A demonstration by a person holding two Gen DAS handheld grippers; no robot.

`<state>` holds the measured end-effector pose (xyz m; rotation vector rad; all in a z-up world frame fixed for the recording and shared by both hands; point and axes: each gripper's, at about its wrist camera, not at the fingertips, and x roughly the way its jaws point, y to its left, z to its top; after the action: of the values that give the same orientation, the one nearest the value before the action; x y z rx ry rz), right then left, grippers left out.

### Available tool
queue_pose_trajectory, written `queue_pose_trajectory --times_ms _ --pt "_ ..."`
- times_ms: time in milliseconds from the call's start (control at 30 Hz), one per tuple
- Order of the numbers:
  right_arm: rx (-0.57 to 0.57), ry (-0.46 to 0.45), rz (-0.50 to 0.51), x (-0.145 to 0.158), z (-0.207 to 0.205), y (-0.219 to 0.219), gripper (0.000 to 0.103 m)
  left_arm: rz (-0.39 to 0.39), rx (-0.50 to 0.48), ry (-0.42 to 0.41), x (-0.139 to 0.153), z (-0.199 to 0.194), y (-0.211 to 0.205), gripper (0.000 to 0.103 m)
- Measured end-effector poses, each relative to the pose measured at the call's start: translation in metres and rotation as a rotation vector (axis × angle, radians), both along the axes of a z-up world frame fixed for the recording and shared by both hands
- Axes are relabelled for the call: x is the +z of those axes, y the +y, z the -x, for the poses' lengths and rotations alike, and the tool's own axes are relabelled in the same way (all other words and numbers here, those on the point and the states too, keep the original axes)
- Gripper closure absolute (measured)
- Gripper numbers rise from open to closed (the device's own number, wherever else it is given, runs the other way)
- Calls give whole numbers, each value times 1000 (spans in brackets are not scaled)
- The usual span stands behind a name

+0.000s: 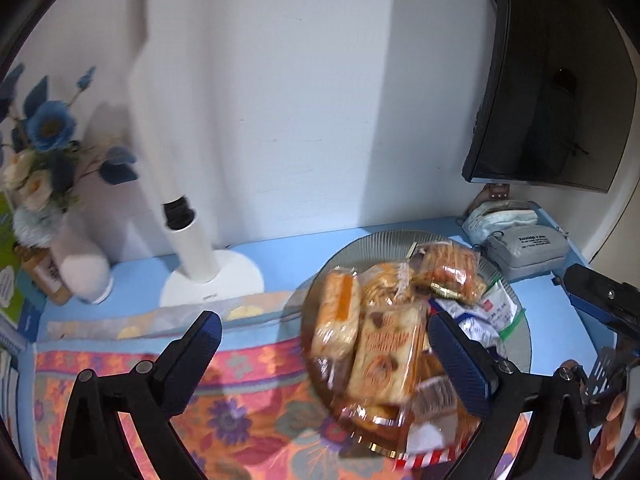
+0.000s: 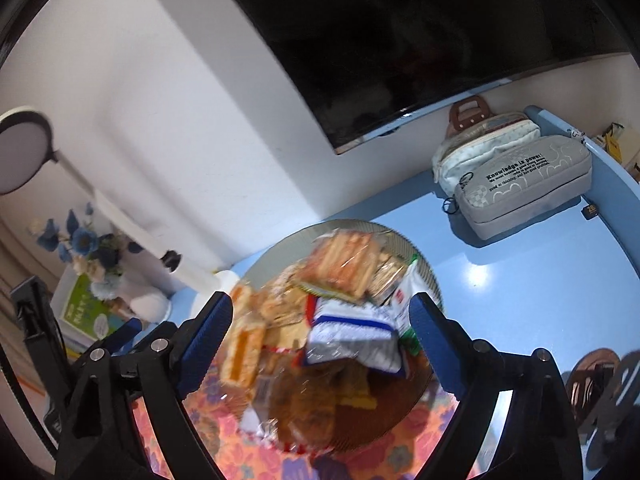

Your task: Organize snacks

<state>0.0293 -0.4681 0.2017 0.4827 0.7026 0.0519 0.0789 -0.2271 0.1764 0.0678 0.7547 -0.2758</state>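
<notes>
Ribbed glass plate (image 2: pixel 424 268), wrapped snacks (image 2: pixel 344 268) beyond both gaping tools (image 2: pixel 320 320)

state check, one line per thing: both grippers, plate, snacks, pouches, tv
left hand-held gripper: open, empty
right hand-held gripper: open, empty
plate: on the table, piled
snack packets: sealed, heaped on the plate
grey pouch: zipped, lying flat
TV: screen dark
</notes>
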Motion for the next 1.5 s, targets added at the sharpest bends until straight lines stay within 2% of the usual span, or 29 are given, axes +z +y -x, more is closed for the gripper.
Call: queue_pose_trajectory --times_ms 133,200,367,433,567,700,767,867,1100,1267,1433,1500 --pt "34 -22 20 0 20 21 8 -49 41 -46 -1 31 8 0" --pt "55 -27 74 -6 31 35 5 -56 49 -47 -9 44 10 0" --pt "120 -83 309 -36 59 67 0 -57 102 -41 -54 71 11 0" --pt "120 -111 370 -56 70 71 0 -39 152 -34 -78 80 11 0" --pt "88 -120 379 -82 76 61 0 2 241 -56 -114 95 11 0" --pt "94 -112 372 -97 76 52 0 15 258 -40 -134 93 6 0" --pt "81 -99 402 -100 76 52 0 -2 259 -24 -138 88 4 0" --pt "90 -93 443 -102 74 54 0 -26 262 -53 -135 85 3 0" --pt "158 -180 555 -107 73 75 0 -31 273 -132 -138 86 8 0" --pt "191 -173 542 -112 67 82 0 -18 248 -130 -139 86 7 0" --pt "184 -190 542 -114 69 83 0 42 197 -120 -137 89 8 0" --pt "176 -195 524 -116 69 82 0 38 201 -134 -136 91 6 0"
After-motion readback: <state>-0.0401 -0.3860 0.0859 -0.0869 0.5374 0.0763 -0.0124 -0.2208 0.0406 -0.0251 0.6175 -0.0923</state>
